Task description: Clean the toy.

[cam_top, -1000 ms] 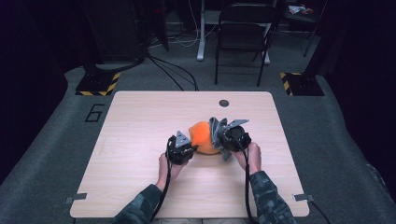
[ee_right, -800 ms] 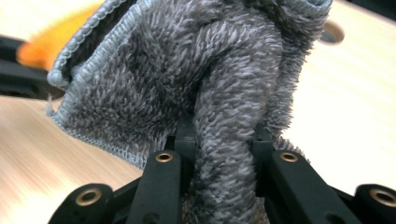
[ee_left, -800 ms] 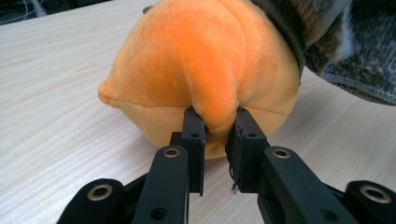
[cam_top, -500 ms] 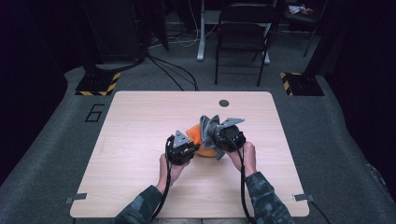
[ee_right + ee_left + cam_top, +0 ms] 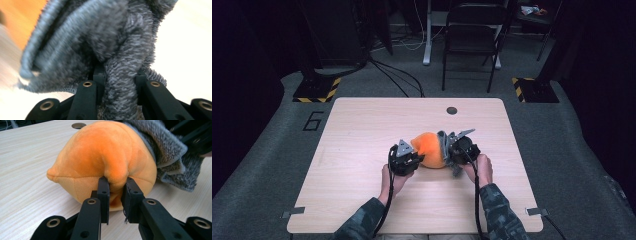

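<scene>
Orange plush toy (image 5: 430, 149) sits mid-desk (image 5: 362, 125); left claw (image 5: 115, 188) pinches its seam fold at 9 o'clock, right claw (image 5: 117, 75) clenches the grey cloth (image 5: 170, 157) at 3 o'clock; pulling apart risks either thin pinch slipping free.

High view: tabletop (image 5: 362, 150) evenly lit from above, surroundings dark, soft focus. Left gripper view: sharp, bright. Right gripper view: motion-blurred grey fleece cloth (image 5: 105, 45), overexposed tabletop at right.

A dim lab or recording studio: a pale wooden table (image 5: 362, 120) stands on grey carpet, with yellow-black striped stand bases (image 5: 317, 91), floor cables (image 5: 397, 77) and a black folding chair (image 5: 472, 35) beyond.
</scene>
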Tool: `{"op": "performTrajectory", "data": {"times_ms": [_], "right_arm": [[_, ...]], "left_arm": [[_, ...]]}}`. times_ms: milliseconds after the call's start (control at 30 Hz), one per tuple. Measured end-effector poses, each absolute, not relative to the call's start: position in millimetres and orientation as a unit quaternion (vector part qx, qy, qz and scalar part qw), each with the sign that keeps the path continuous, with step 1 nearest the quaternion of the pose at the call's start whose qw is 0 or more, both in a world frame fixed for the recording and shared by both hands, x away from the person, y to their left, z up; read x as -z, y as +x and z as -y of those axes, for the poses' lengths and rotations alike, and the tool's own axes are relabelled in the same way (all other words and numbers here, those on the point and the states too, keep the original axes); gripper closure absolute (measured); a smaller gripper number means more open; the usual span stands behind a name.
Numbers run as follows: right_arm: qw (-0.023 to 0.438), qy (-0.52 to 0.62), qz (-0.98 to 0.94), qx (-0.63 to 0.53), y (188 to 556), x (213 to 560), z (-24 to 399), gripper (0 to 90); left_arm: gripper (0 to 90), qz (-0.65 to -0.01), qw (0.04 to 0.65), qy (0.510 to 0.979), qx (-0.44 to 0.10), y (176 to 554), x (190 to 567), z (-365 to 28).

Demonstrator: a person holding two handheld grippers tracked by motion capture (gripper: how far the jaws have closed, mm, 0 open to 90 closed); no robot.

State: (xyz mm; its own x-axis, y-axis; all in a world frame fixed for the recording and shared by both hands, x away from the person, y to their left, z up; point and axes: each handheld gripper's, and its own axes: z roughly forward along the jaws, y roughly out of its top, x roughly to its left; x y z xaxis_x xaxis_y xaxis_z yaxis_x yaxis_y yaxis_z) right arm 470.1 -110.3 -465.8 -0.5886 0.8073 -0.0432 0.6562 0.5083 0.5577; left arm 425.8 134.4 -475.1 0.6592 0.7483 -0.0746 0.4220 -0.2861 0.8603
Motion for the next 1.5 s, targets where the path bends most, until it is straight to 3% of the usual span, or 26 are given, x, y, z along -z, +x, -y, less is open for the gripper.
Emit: {"op": "performTrajectory", "data": {"times_ms": [167,433,600,700,800,867,1033,1200,1300,1500], "right_arm": [[0.126,0.452,-0.852,-0.232,477.4,490.3,119.9,72.2],[0.170,0.445,-0.825,-0.305,470.1,440.4,132.0,73.0],[0.153,0.412,-0.835,-0.331,463.6,439.3,107.9,72.9],[0.165,0.408,-0.841,-0.315,464.4,450.1,99.9,73.2],[0.164,0.412,-0.839,-0.315,465.2,450.2,104.5,73.1],[0.162,0.415,-0.838,-0.317,467.3,452.3,105.6,73.1],[0.158,0.419,-0.836,-0.316,469.3,454.0,106.2,73.1],[0.155,0.425,-0.833,-0.320,471.2,455.8,108.8,73.1],[0.164,0.422,-0.832,-0.320,469.3,453.1,108.7,73.0],[0.185,0.420,-0.827,-0.324,465.1,443.4,108.5,73.2]], "left_arm": [[76.8,-0.380,0.467,0.780,-0.174,426.8,476.0,-137.5],[76.0,-0.382,0.468,0.777,-0.177,428.5,476.6,-139.2],[72.6,-0.375,0.462,0.782,-0.185,428.5,475.9,-138.7],[60.5,-0.373,0.456,0.784,-0.196,428.2,475.6,-139.6],[36.7,-0.372,0.444,0.782,-0.231,423.6,479.2,-139.7],[32.0,-0.362,0.441,0.789,-0.228,423.6,483.6,-138.3],[34.8,-0.317,0.441,0.802,-0.249,427.2,495.4,-124.7],[57.1,-0.324,0.448,0.791,-0.261,429.5,499.3,-121.9],[65.2,-0.331,0.445,0.789,-0.263,427.5,496.0,-121.1],[69.8,-0.349,0.461,0.781,-0.235,428.4,486.0,-127.8]]}}
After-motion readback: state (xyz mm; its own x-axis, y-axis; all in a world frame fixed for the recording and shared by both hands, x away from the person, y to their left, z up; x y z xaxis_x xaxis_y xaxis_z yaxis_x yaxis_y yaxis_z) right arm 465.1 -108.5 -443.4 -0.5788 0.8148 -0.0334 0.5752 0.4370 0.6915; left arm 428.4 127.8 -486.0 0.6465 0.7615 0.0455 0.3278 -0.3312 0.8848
